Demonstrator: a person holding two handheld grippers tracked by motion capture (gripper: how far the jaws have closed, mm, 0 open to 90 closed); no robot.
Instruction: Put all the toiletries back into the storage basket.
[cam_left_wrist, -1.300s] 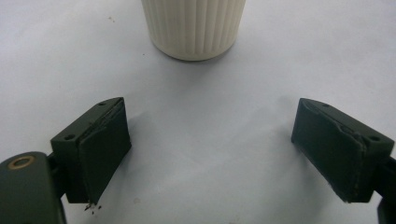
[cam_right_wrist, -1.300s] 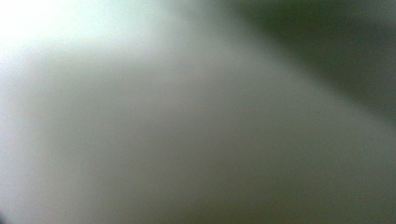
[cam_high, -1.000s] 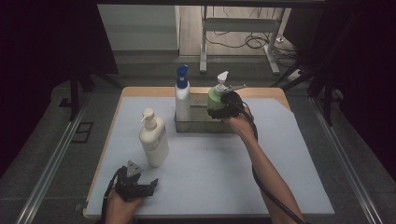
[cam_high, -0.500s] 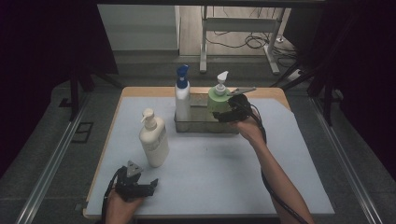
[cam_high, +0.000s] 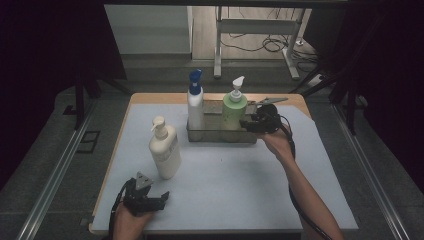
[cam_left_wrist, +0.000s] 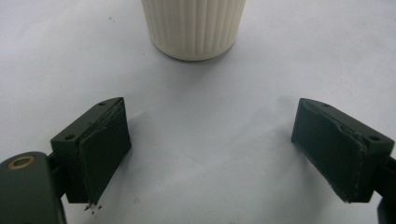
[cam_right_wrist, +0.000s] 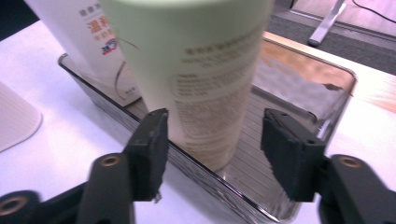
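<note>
Surface: white mat (cam_high: 235, 190), metal tray (cam_high: 220, 136) at its far side.
Green bottle (cam_right_wrist: 205, 70): upright in tray, just ahead of my right gripper (cam_right_wrist: 215, 149).
Right jaws: half-wide, just been closing, nothing gripped between them.
Left gripper (cam_left_wrist: 210, 154): wide, empty; cream bottle (cam_left_wrist: 194, 25) ahead.

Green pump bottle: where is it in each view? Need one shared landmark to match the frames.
High view: green pump bottle stands in the metal tray, right of the blue-capped bottle, just left of the right claw.
Left gripper view: not in it.
Right gripper view: centre top, beyond the two pads, standing in the tray.
Shared landmark: the metal tray.
</note>
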